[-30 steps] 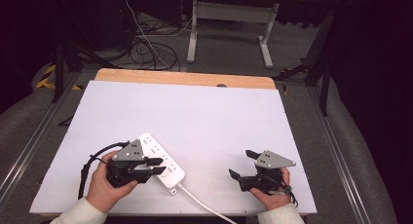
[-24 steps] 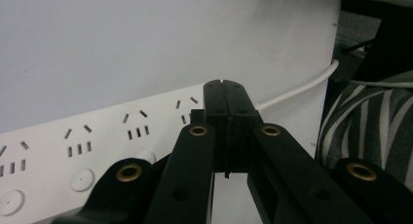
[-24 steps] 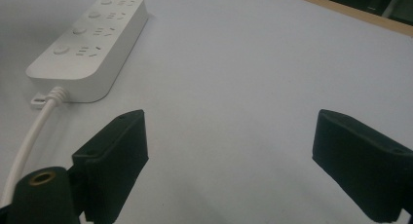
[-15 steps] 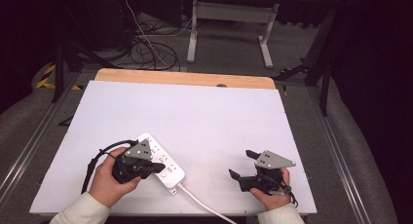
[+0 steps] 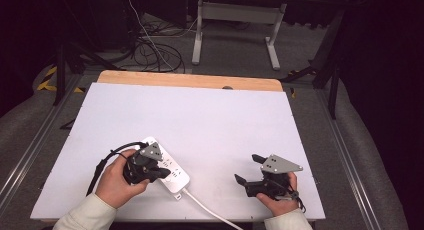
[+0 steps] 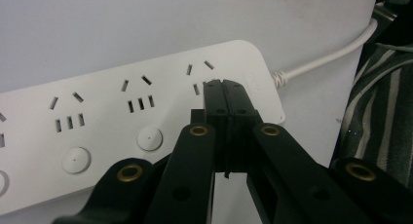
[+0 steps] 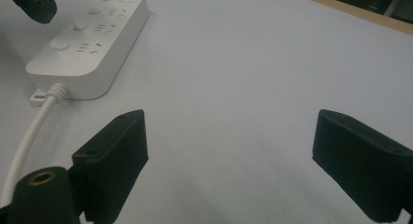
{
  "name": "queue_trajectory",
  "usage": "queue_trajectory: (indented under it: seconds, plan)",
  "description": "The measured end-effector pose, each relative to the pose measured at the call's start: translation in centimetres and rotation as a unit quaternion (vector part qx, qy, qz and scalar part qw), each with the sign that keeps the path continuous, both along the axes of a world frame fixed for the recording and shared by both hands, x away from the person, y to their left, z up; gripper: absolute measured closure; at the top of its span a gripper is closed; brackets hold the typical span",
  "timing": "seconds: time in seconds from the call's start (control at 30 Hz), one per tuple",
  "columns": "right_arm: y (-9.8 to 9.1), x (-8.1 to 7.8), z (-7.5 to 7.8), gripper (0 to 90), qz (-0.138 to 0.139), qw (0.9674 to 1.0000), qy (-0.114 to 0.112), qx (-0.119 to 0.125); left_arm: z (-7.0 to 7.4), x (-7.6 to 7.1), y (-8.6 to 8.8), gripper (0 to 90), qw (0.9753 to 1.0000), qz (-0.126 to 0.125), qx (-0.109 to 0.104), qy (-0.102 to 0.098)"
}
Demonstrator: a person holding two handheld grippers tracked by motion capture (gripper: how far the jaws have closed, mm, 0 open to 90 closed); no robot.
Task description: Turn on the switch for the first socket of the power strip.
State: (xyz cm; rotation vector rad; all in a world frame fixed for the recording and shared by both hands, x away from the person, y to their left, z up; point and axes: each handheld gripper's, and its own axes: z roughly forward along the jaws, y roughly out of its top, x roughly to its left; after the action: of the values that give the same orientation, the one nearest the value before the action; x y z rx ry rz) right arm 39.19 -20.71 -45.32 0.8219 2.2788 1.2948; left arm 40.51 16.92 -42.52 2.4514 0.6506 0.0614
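From the high view, I have the power strip (image 5: 167,167) lying on the white worktop (image 5: 200,120) at about 7 o'clock of the board, slanted, its cable (image 5: 205,210) running off toward the near edge at 6 o'clock. My left tongs (image 5: 160,172) sit right over the strip, pressed together with nothing between them. My right tongs (image 5: 247,172) rest at about 5 o'clock, close to the near edge and well apart from the strip, jaws spread wide and empty. The whole far half of the worktop up to the wooden strip (image 5: 190,80) at 12 o'clock is bare, and a clear lane lies between my two hands. The right edge is near the right hand; the left edge is well off from the left hand.

In the left gripper view, the left tongs (image 6: 225,85) stand closed, jaw against jaw, tips over the strip's last socket (image 6: 199,68) near the cable end. The power strip (image 6: 97,121) runs off to 9 o'clock, with round buttons (image 6: 149,138) below each socket. Its rounded end and the cable (image 6: 321,61) leave at 2 o'clock, where the worktop edge meets a striped sleeve (image 6: 380,102).

In the right gripper view, the right tongs (image 7: 229,151) gape wide over bare worktop. The power strip (image 7: 90,44) lies at 10 o'clock, its cable (image 7: 29,131) trailing down to 8 o'clock. The other tongs' tip (image 7: 31,5) shows at 11 o'clock. The far wooden edge (image 7: 360,12) crosses at 1 o'clock.
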Motion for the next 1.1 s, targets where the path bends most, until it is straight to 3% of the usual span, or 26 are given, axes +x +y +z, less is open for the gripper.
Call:
queue_trajectory:
  seconds: [0.33, 0.67, 1.1]
  plan:
    - [0.0, 0.0, -0.1, 13.2, 0.001, 1.0000, 0.001, -0.001, -0.5, 0.5, -0.8, 90.0, 0.9992, -0.012, 0.038, 0.002]
    - [0.1, 0.0, -0.1, 13.2, 0.002, 1.0000, 0.003, -0.002, -0.8, 0.7, -1.5, 90.0, 0.9980, -0.020, 0.059, 0.012]
    - [0.1, 0.0, -0.1, 13.2, 0.004, 1.0000, 0.004, -0.001, -1.1, 0.9, -1.6, 90.0, 0.9983, -0.017, 0.054, 0.017]
